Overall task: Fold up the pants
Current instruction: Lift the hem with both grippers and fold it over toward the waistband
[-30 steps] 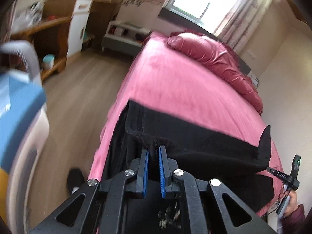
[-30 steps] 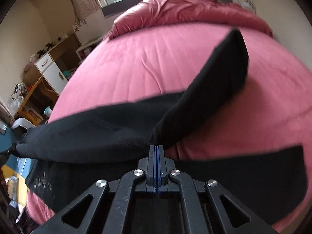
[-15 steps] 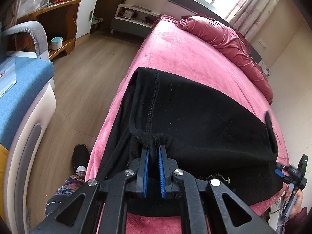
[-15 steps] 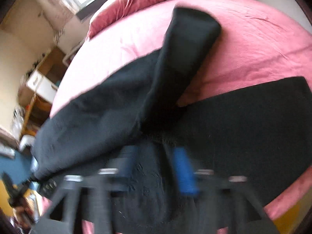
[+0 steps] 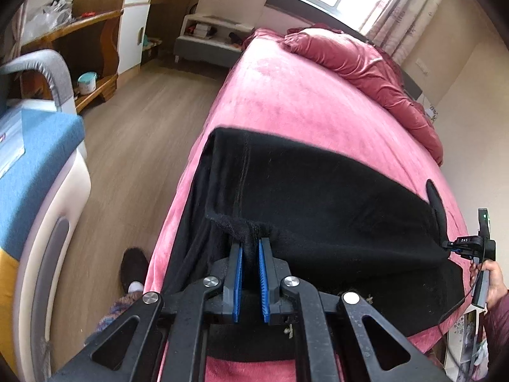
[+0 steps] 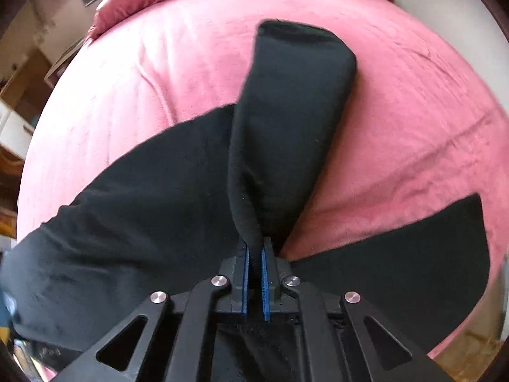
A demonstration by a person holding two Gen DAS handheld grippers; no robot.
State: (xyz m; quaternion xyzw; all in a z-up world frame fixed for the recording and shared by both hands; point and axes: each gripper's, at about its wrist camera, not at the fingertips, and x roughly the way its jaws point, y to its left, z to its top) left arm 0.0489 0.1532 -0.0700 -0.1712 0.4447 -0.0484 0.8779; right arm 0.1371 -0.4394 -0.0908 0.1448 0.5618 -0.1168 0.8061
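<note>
Black pants (image 5: 318,203) lie across the near end of a pink bed (image 5: 302,102). My left gripper (image 5: 249,250) is shut on the bunched waistband edge at the bed's left side. My right gripper (image 6: 254,250) is shut on the cuff end of the upper leg (image 6: 292,121), which stands up and drapes away from me. The lower leg (image 6: 413,264) lies flat on the bed to the right. The right gripper also shows in the left wrist view (image 5: 470,245), holding the far end of the pants.
A crumpled pink duvet (image 5: 366,67) lies along the bed's far side. Left of the bed are wood floor (image 5: 133,133), a blue-cushioned chair (image 5: 35,165), a wooden shelf unit (image 5: 95,44) and a low white cabinet (image 5: 210,38). A slippered foot (image 5: 133,267) stands by the bed.
Both grippers have carried the pants' upper layer back toward the near edge, and it settles lower over the bottom layer. The cuff in the right gripper has swung upright.
</note>
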